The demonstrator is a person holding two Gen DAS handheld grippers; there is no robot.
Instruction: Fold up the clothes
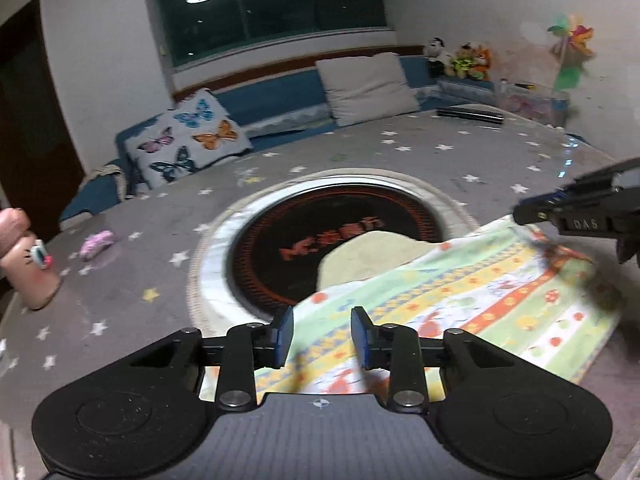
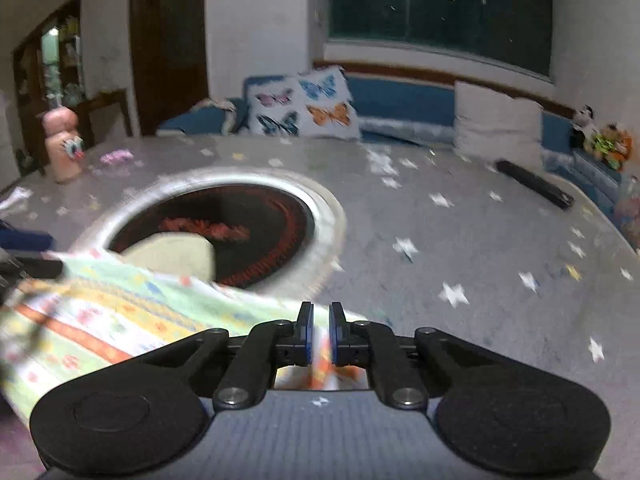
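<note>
Left gripper [image 1: 322,336]: jaws apart, over the near edge of the pastel striped patterned cloth [image 1: 460,304]; can't tell if the pads touch fabric. Right gripper [image 2: 319,336]: jaws nearly together, clamped on a corner of the same cloth, fabric visible between the pads.

Cloth lies flat on the counter [image 1: 400,152], which has a grey star-print cover; its far corner overlaps the round black hotplate with red lettering [image 1: 304,224] set in a silver ring. In the left view the right gripper sits at 3 o'clock on the cloth's far edge.

Around: pink bottle-shaped figure [image 1: 28,264] at 9 o'clock, small pink object [image 1: 98,242] beside it, black flat bar [image 1: 470,115] at 1 o'clock, all well apart from the cloth.

Room: blue bench, butterfly cushion [image 1: 186,140], grey cushion [image 1: 368,88], plush toys [image 1: 460,58], dark window [image 1: 272,0].
</note>
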